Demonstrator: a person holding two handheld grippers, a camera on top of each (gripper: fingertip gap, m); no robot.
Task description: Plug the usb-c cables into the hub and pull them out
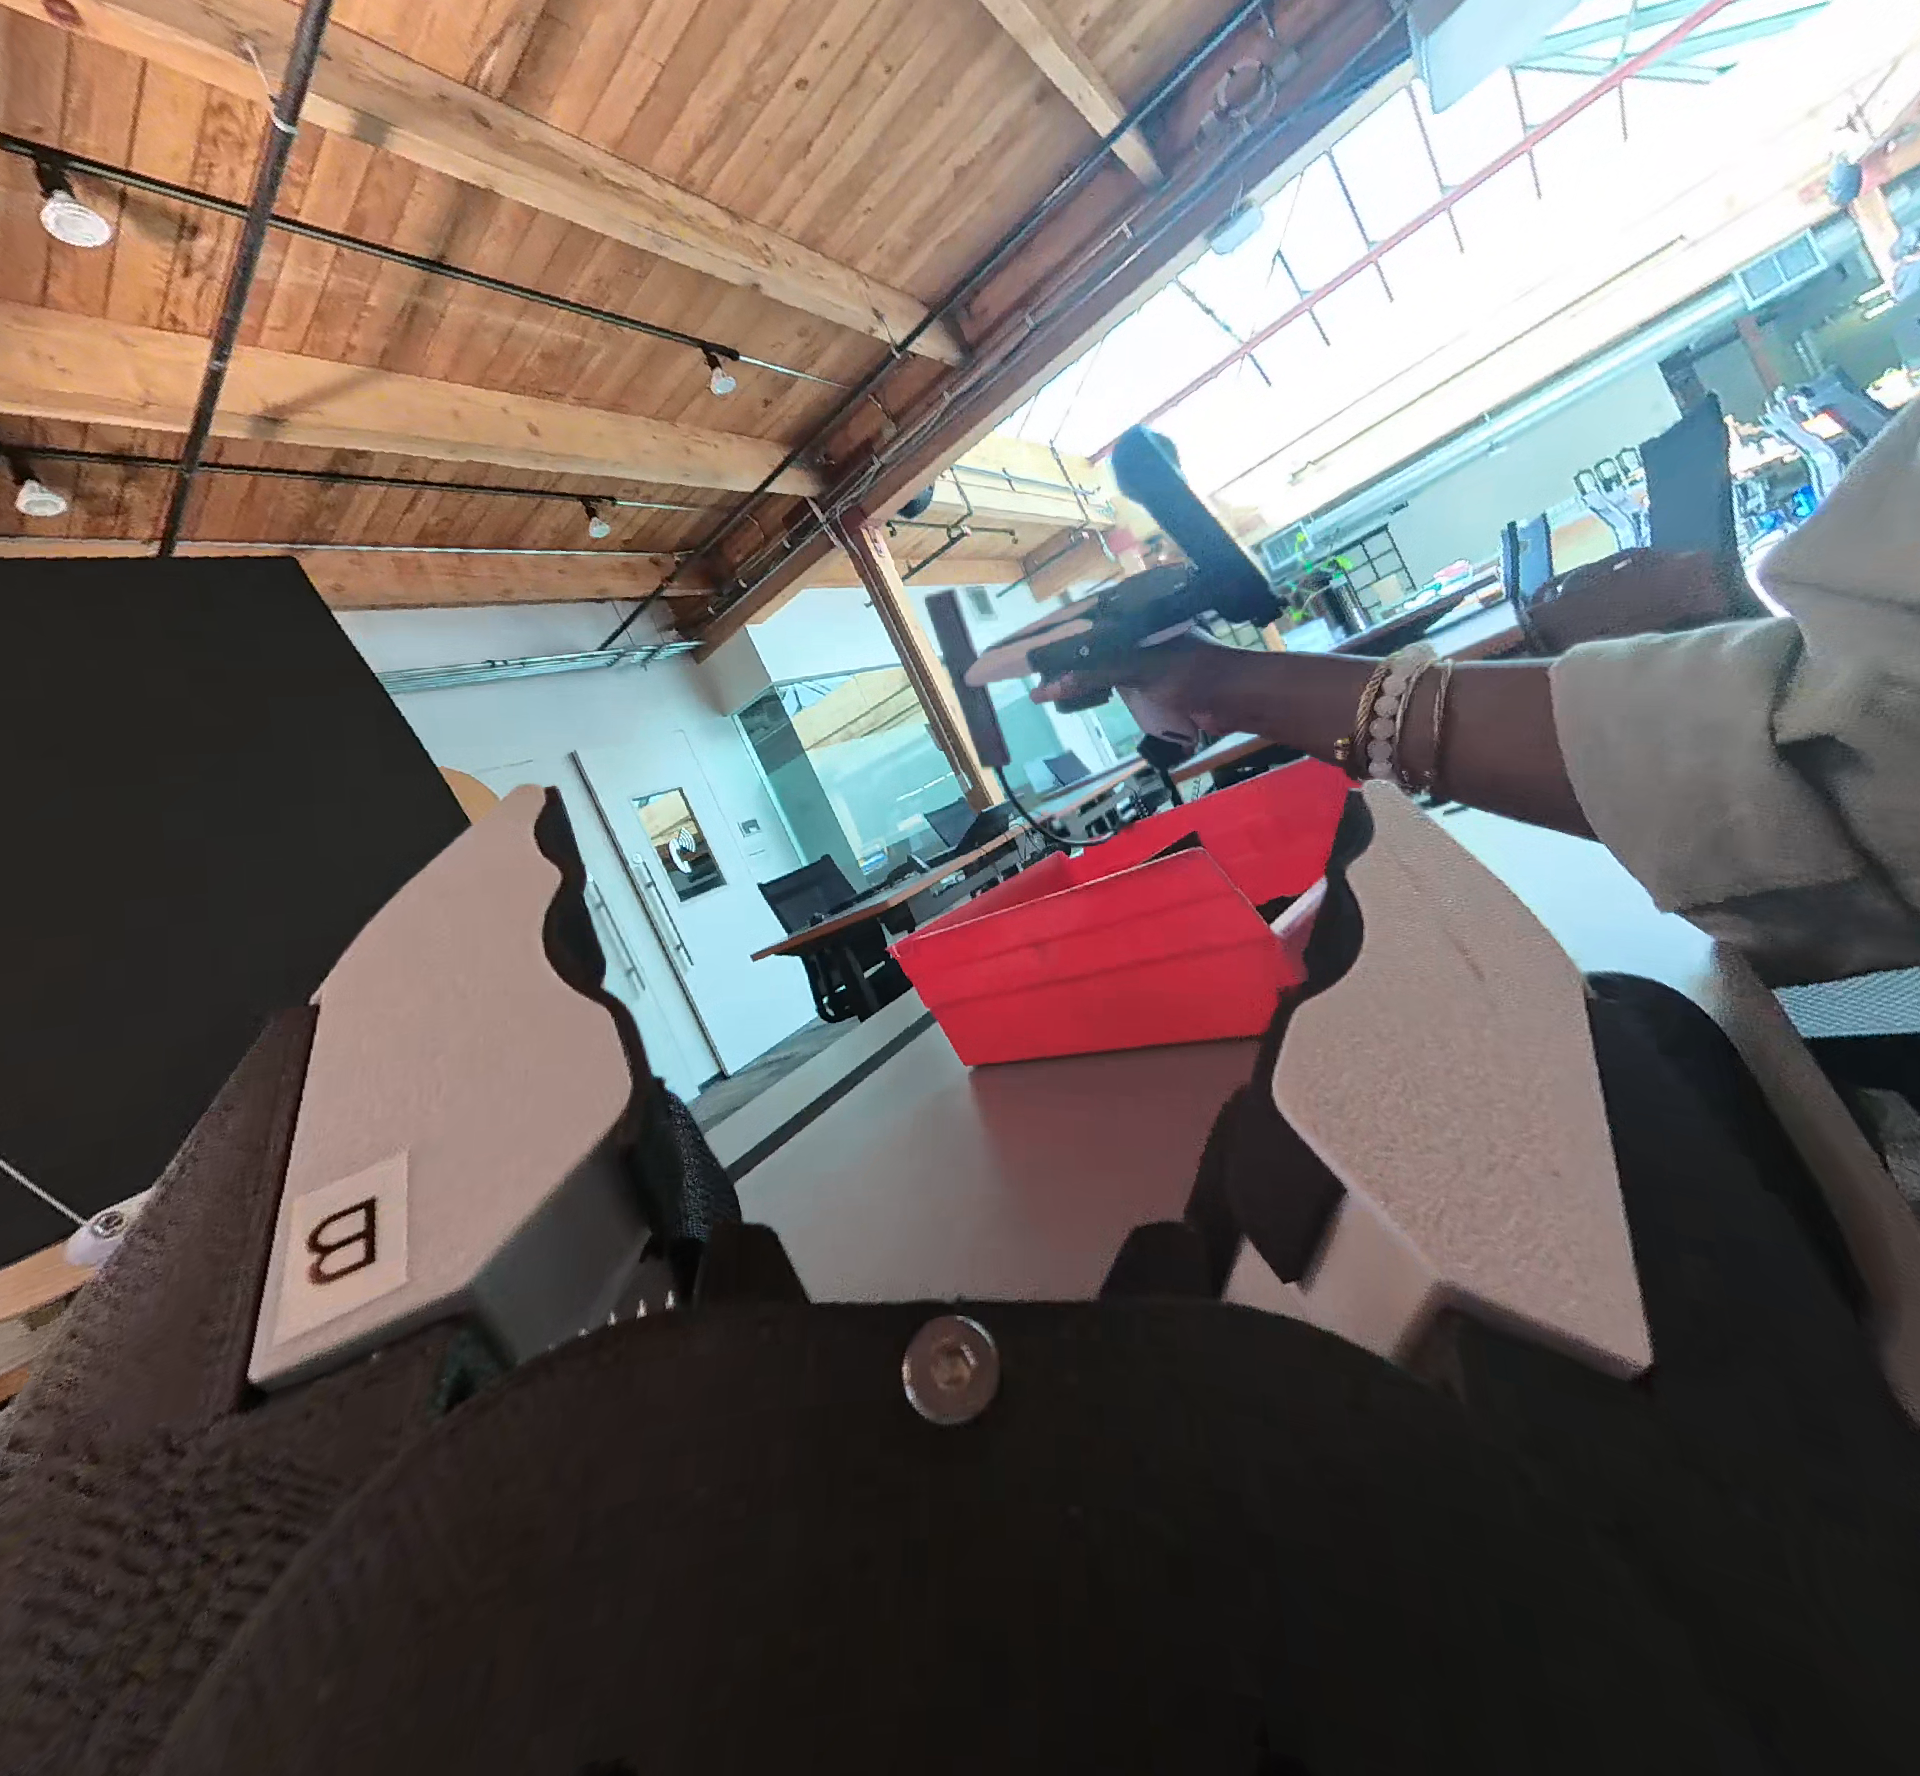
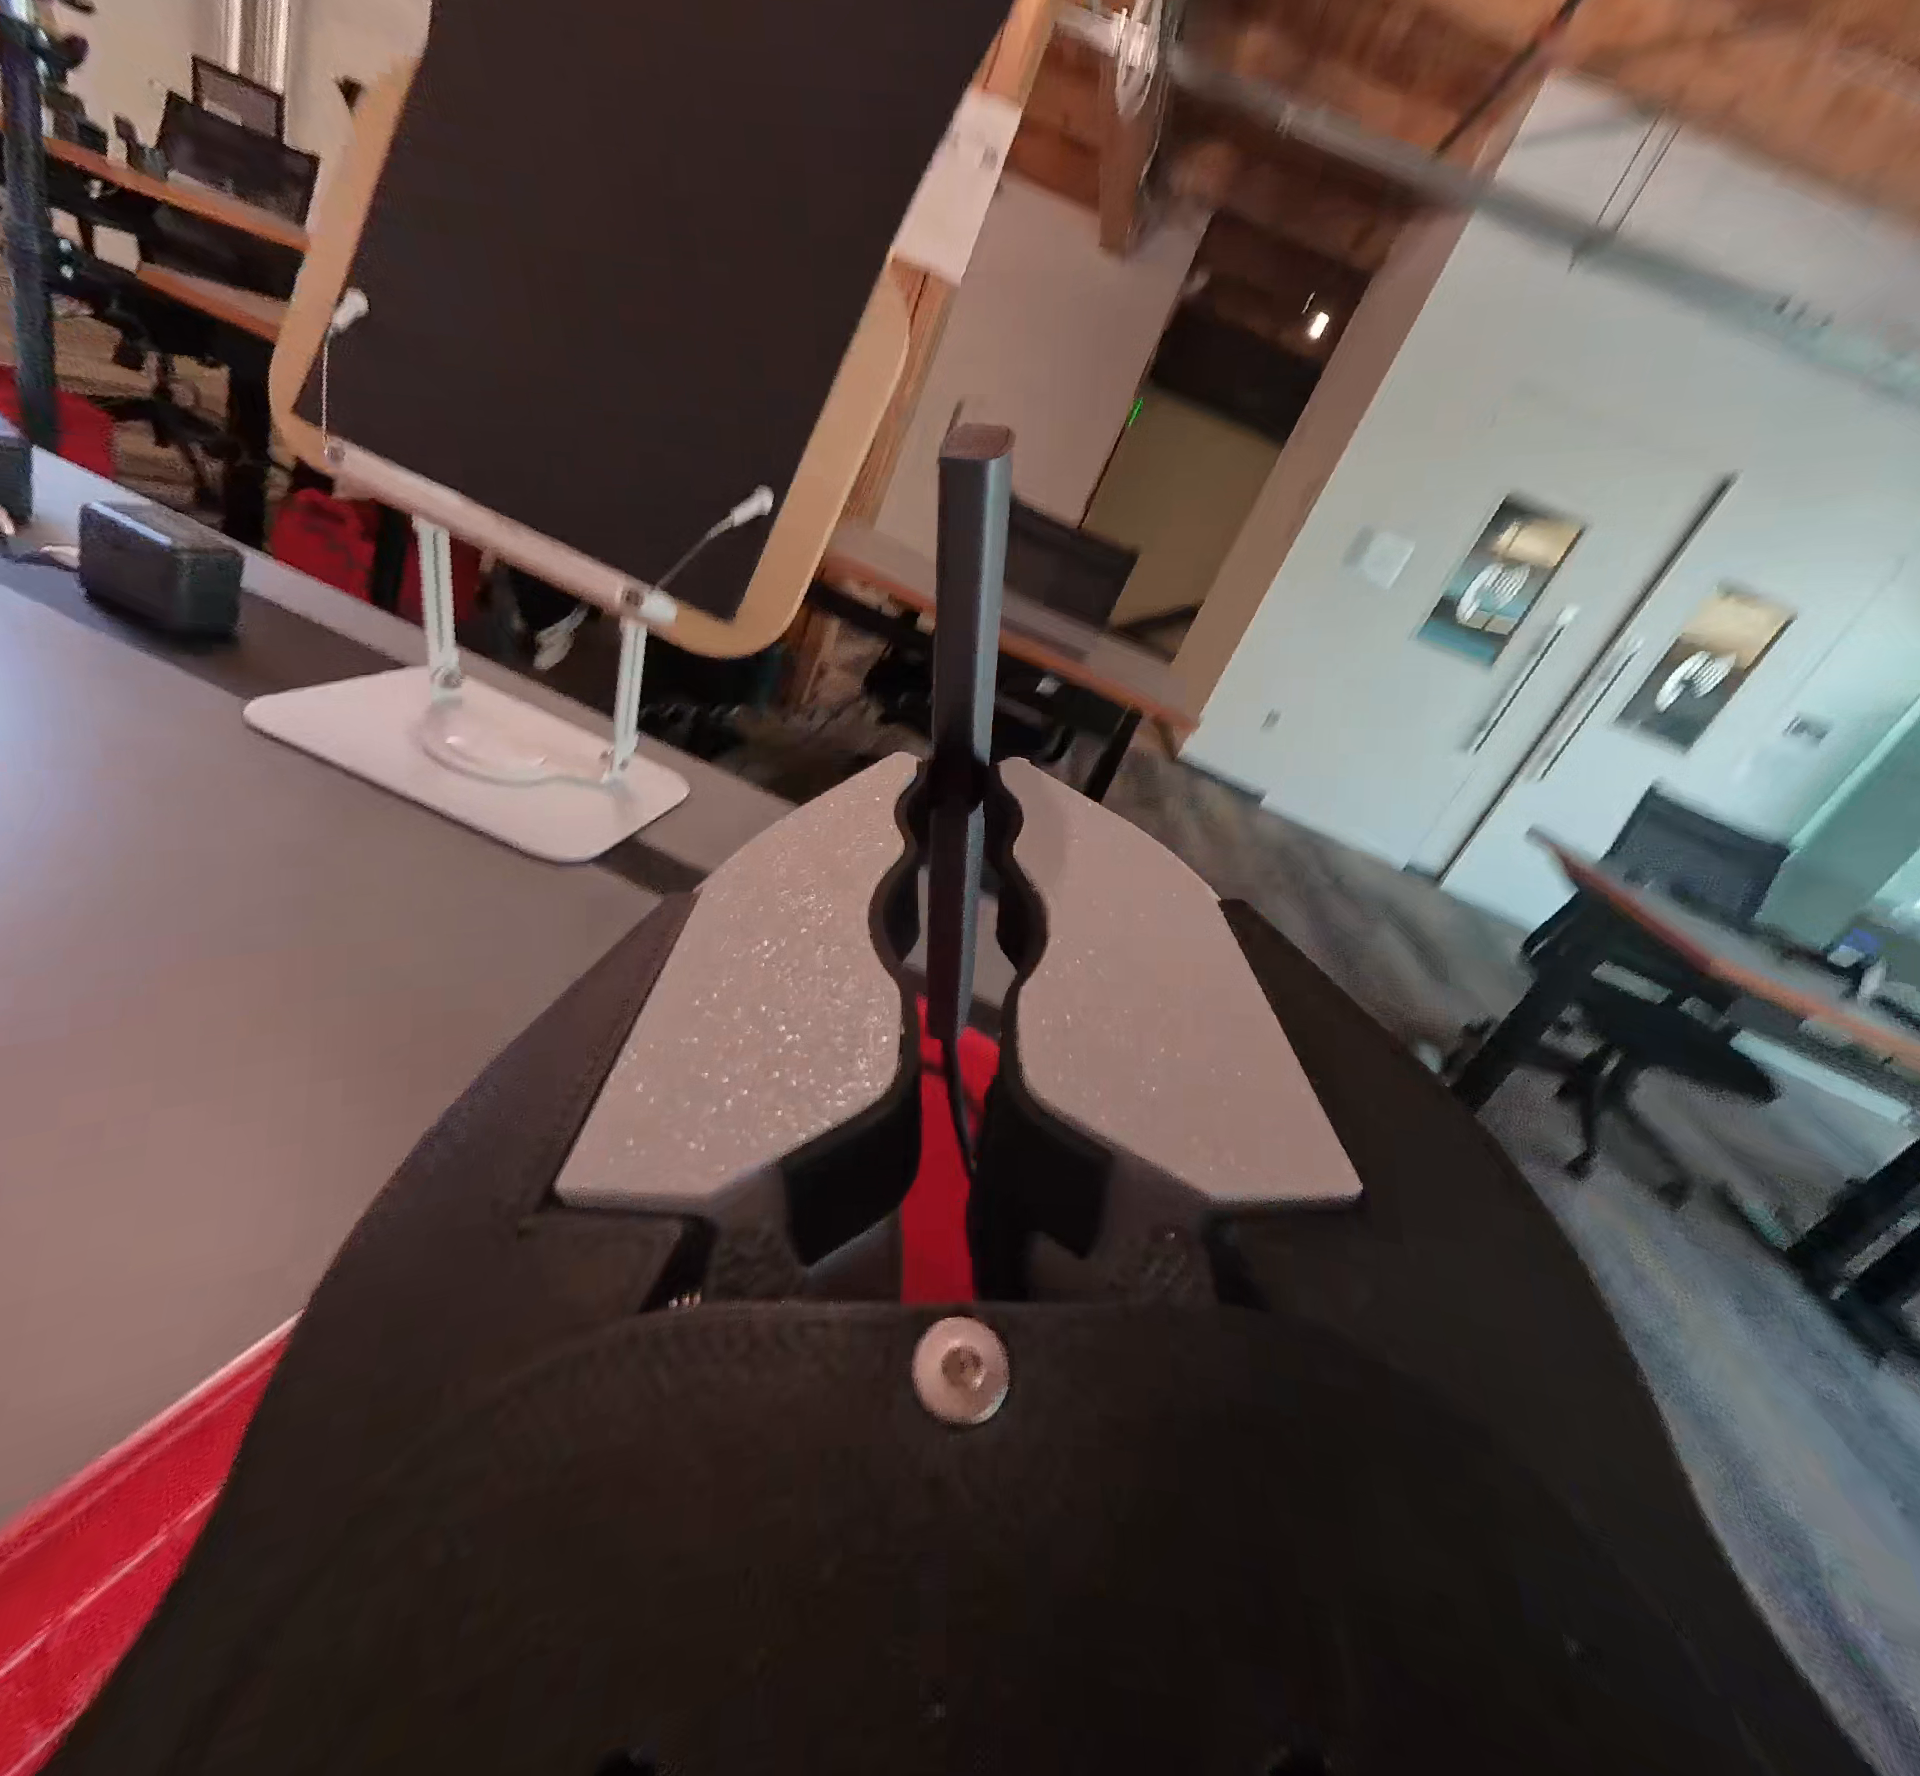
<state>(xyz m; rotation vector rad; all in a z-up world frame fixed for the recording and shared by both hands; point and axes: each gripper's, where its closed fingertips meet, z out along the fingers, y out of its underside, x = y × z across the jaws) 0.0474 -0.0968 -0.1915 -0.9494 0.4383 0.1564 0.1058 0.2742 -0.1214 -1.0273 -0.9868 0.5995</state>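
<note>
My right gripper [image 2: 958,781] is shut on the hub [image 2: 968,583], a slim dark grey bar that stands up edge-on between the fingertips. The hub's thin black cable [image 2: 964,1103] hangs down behind the fingers. In the left wrist view the right gripper [image 1: 1023,661] shows farther off, raised above the red bins in a person's hand, with a dark flat piece [image 1: 966,677] at its tip. My left gripper [image 1: 951,833] is open and empty, low over the grey table [image 1: 987,1176]. No loose usb-c cables show in either view.
Two red bins [image 1: 1091,988] stand on the table ahead of the left gripper; a red bin edge [image 2: 125,1518] lies under the right gripper. A dark panel on a white stand [image 2: 665,199] and a black box [image 2: 161,568] stand at the table's far side. Tip to tip, the grippers are about 40 cm apart.
</note>
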